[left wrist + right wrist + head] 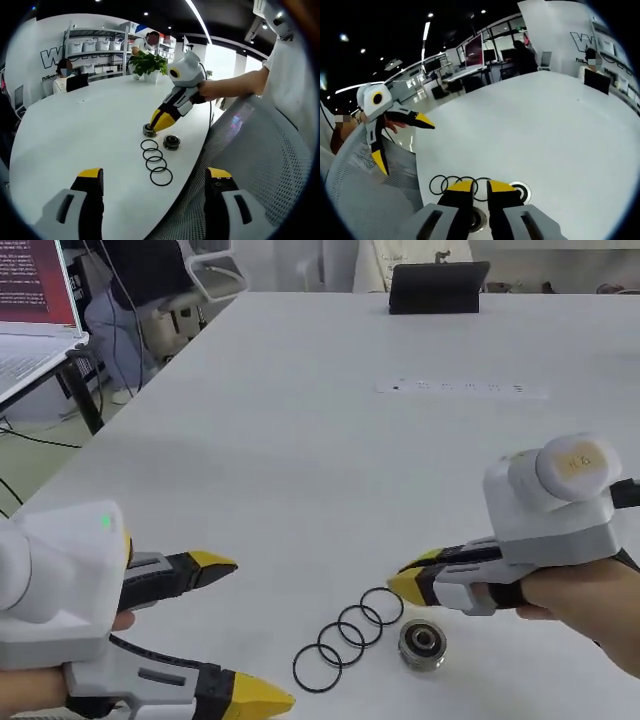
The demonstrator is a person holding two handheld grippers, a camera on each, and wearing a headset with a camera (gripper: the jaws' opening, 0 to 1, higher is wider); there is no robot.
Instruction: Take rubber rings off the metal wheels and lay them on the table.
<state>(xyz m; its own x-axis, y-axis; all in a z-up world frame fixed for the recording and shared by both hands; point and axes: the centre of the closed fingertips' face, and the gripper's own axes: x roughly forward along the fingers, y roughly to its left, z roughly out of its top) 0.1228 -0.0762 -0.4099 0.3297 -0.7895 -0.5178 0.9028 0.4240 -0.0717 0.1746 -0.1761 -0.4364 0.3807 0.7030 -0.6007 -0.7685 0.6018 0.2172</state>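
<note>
Your right gripper (481, 188), jaws nearly closed on nothing visible, noses a metal wheel (149, 130); your left gripper (248, 630) hangs spread wide, empty. Four rubber rings (345, 636) lie just left on the table (300, 440). A slip could skid the wheel into them.

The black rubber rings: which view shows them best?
The left gripper view: all four rubber rings lie uncovered in a row. The head view also shows the four rings, low in the frame. In the right gripper view, its own jaws hide some.
</note>
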